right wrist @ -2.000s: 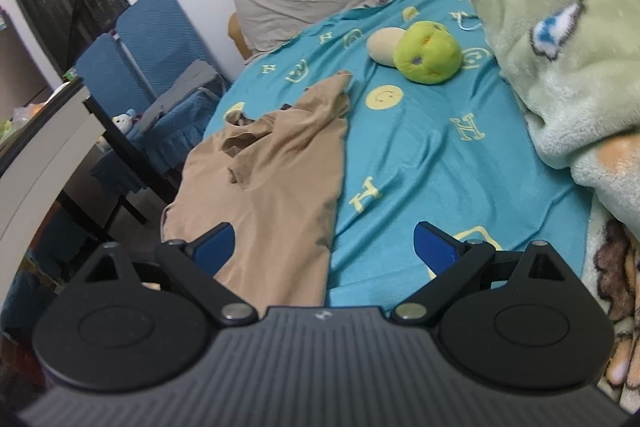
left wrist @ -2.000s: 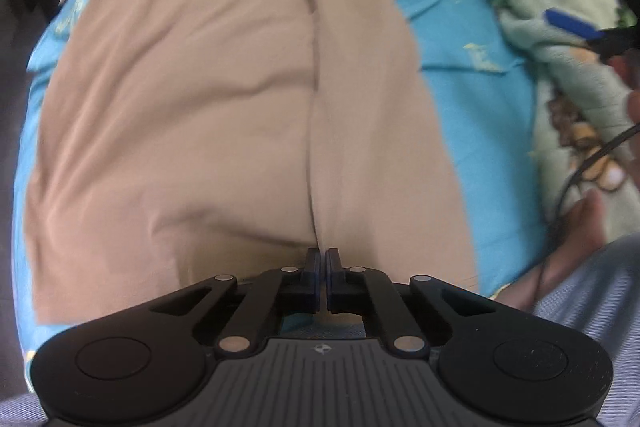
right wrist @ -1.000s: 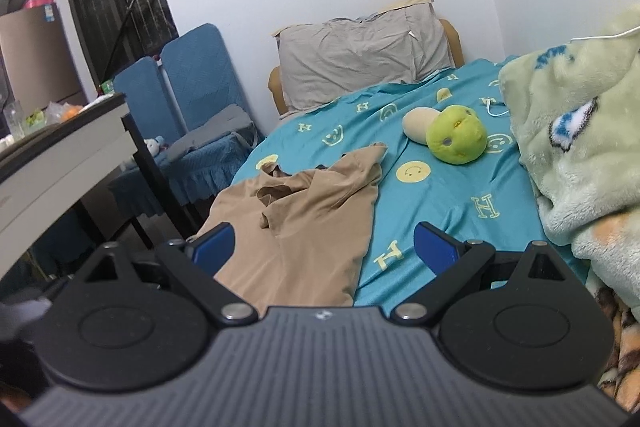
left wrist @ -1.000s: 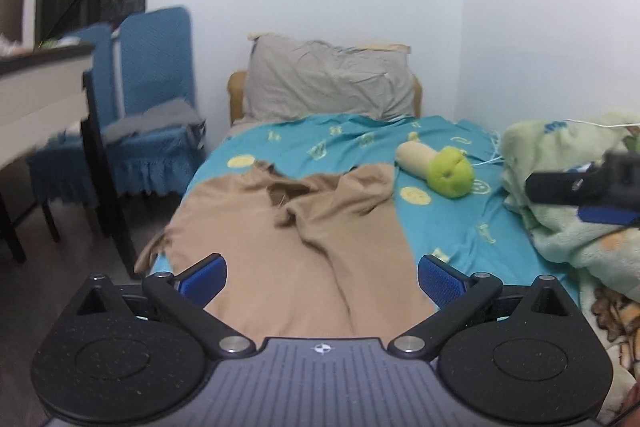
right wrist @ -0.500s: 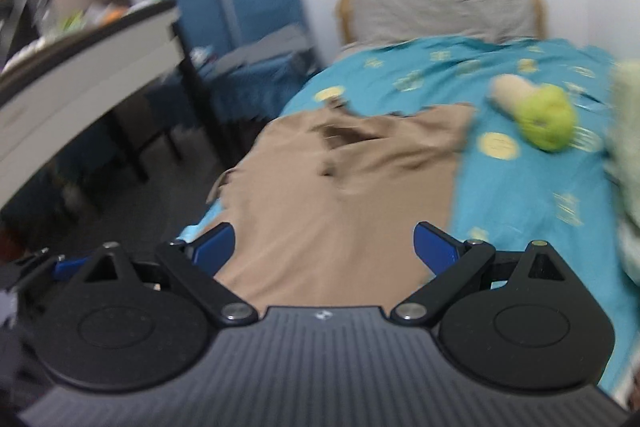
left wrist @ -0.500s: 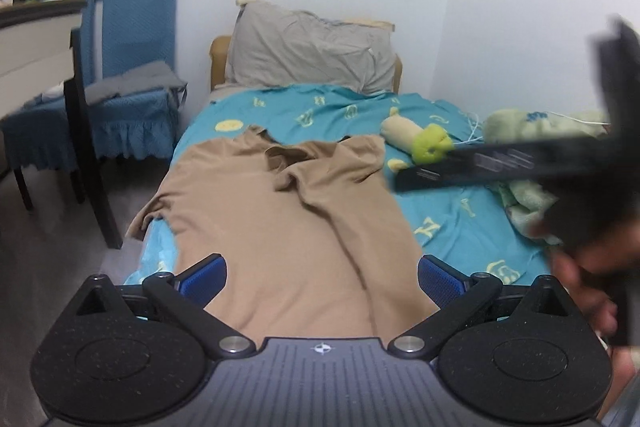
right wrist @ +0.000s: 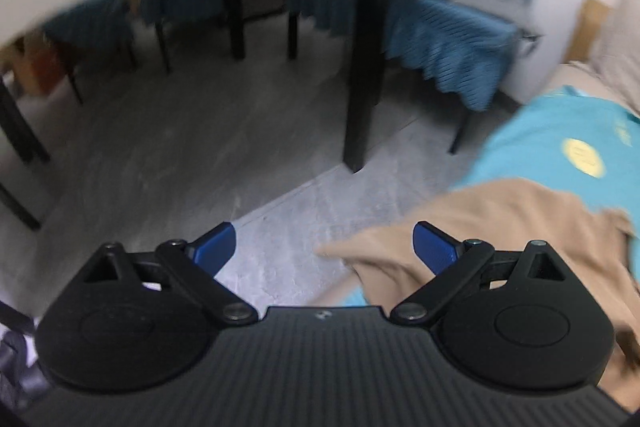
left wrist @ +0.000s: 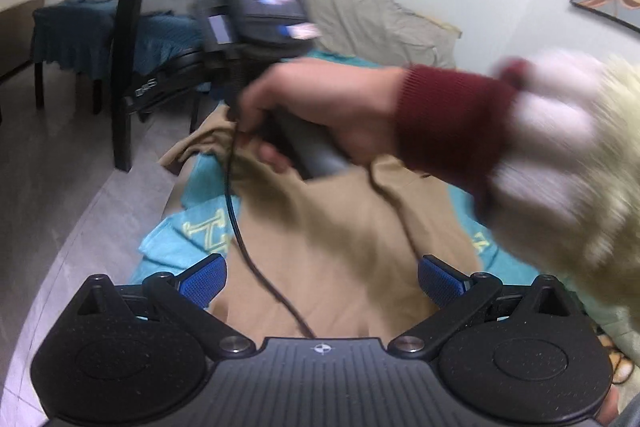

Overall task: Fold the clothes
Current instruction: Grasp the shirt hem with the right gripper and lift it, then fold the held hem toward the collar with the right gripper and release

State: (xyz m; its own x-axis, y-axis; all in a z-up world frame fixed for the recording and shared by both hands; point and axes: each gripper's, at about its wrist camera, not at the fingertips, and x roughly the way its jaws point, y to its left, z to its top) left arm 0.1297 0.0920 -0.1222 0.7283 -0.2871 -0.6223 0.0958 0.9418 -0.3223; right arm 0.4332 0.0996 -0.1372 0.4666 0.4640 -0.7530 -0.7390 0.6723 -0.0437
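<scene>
Both my grippers, left (left wrist: 322,277) and right (right wrist: 324,243), spread wide, empty. Tan garment (left wrist: 340,247) soft, limp; I'd pinch hanging edge (right wrist: 340,251).

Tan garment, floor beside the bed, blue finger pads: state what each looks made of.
Tan garment: thin soft knit, probably cotton jersey; matte, it drapes in loose folds.
Floor: grey tile or stone-look vinyl; mottled surface, straight seam lines, slight sheen.
Blue pads on the left gripper's fingers: likely rubber or textured plastic; a fine grid pattern shows.
</scene>
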